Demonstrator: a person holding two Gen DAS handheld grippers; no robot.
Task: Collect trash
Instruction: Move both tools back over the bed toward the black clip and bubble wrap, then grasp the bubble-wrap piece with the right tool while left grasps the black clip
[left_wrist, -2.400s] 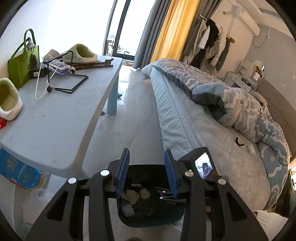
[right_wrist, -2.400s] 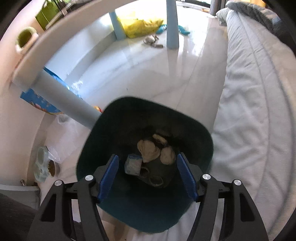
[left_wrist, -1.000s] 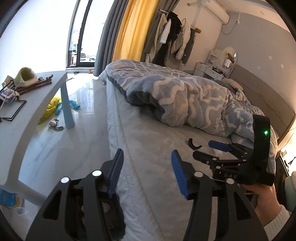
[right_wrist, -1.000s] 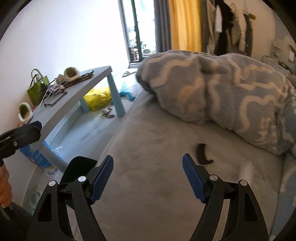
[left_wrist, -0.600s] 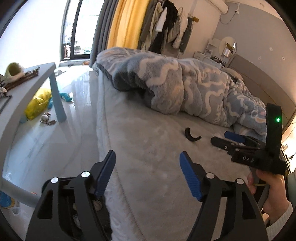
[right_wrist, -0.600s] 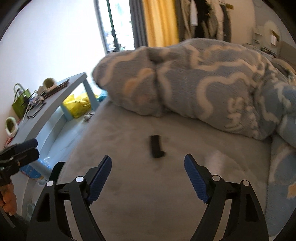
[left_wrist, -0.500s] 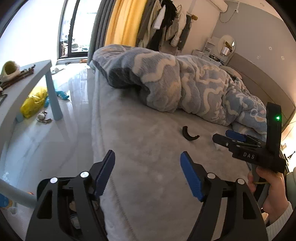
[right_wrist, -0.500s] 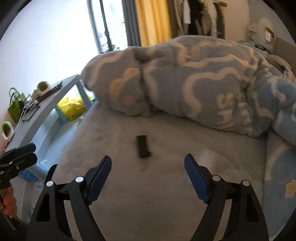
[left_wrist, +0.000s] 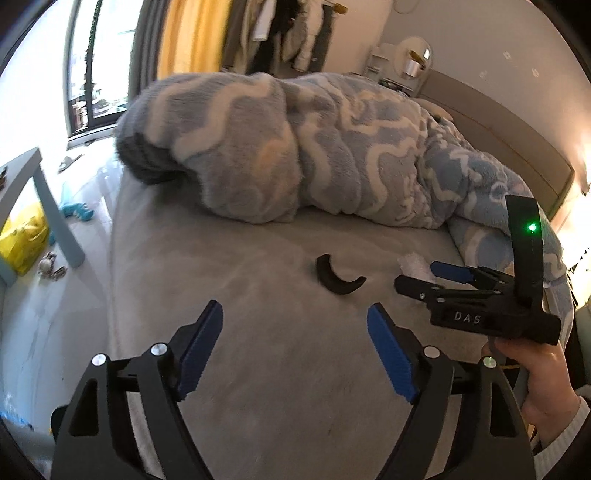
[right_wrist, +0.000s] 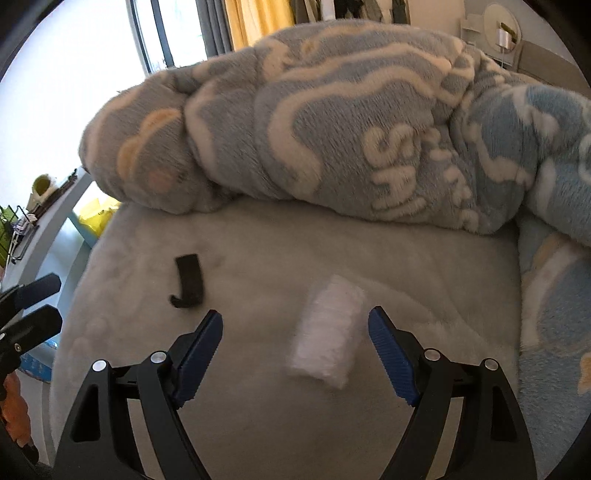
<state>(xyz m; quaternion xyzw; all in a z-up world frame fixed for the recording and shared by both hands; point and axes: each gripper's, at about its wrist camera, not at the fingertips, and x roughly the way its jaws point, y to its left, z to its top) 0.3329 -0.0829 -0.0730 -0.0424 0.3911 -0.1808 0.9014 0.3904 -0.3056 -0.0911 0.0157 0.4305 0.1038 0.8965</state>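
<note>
The trash now in play is a white crumpled tissue (right_wrist: 327, 330) lying on the grey bed sheet (right_wrist: 406, 266), just below the heaped blue blanket (right_wrist: 332, 122). A moment ago both tongs hung over the dark bin on the floor; since then they have swung up and across to the bed, so the drop-off looks finished and a fresh pickup is starting. The right tongs (right_wrist: 295, 345) stand wide apart and empty, and the tissue sits between their blue pads, slightly toward the right one. A curved black strip (right_wrist: 188, 281) lies on the sheet to its left, well apart. The left tongs (left_wrist: 295, 345) are also spread and empty, aimed at that strip (left_wrist: 338, 277). My guess is the right side closes first.
</note>
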